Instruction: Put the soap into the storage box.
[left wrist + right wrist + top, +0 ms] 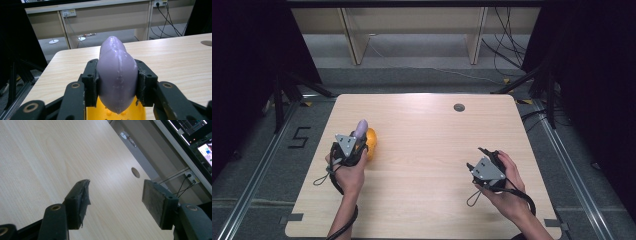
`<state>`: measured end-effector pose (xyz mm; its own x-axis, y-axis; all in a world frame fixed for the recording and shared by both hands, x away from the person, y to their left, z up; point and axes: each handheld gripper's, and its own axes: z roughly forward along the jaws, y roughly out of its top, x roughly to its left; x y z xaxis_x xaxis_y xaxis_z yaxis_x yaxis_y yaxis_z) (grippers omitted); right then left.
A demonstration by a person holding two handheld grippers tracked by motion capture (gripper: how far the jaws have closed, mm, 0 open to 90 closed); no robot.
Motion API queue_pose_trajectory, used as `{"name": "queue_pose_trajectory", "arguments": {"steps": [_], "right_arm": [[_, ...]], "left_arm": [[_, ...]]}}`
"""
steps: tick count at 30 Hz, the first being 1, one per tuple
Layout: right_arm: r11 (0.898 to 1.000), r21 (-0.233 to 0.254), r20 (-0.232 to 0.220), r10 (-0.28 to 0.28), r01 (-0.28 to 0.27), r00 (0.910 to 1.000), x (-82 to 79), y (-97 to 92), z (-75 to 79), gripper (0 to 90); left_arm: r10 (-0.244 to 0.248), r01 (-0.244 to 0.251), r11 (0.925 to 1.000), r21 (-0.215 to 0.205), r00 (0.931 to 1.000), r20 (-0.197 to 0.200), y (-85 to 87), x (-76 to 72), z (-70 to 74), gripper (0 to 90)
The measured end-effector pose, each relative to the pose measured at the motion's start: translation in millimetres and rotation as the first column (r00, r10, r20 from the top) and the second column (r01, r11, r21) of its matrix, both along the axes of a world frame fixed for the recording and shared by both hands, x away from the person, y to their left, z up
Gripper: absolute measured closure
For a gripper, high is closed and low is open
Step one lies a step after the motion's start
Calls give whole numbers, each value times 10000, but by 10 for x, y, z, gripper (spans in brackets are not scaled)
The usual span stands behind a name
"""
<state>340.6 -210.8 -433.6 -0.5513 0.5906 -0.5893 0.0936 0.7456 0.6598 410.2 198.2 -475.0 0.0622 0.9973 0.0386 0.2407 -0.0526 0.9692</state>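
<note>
One purple object [117,77] squeezed between the left gripper's [117,82] jaws; right gripper's [120,202] wide, empty.

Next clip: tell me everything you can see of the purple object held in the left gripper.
The purple object is a smooth, pale lilac, spindle-shaped piece, swollen in the middle and tapering toward both ends. It looks like glossy plastic or wax, with faint ridges and small scuffs. The left gripper is shut on its widest part, a black pad pressing each side. Its rounded far end juts beyond the fingers; its near tip points down at an orange object directly below. Whether they touch cannot be told. It is held above the table, near the left edge.
</note>
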Motion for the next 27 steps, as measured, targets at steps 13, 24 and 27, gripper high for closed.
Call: {"name": "queue_pose_trajectory", "arguments": {"steps": [13, 24, 27], "right_arm": [[10000, -10, -10, -4, 4, 10000, 2, 0, -1, 391], [10000, 2, -15, 10, -10, 10000, 1, 0, 0, 390], [10000, 3, -17, 15, -15, 10000, 1, 0, -1, 390]], "left_arm": [[33, -30, 10000, 86, 9993, -383, 1, 66, -90, 587], [51, -45, 10000, 79, 9976, -691, 11, 110, -141, 587], [99, -94, 9999, 68, 9972, -747, 13, 117, -151, 587]]}}
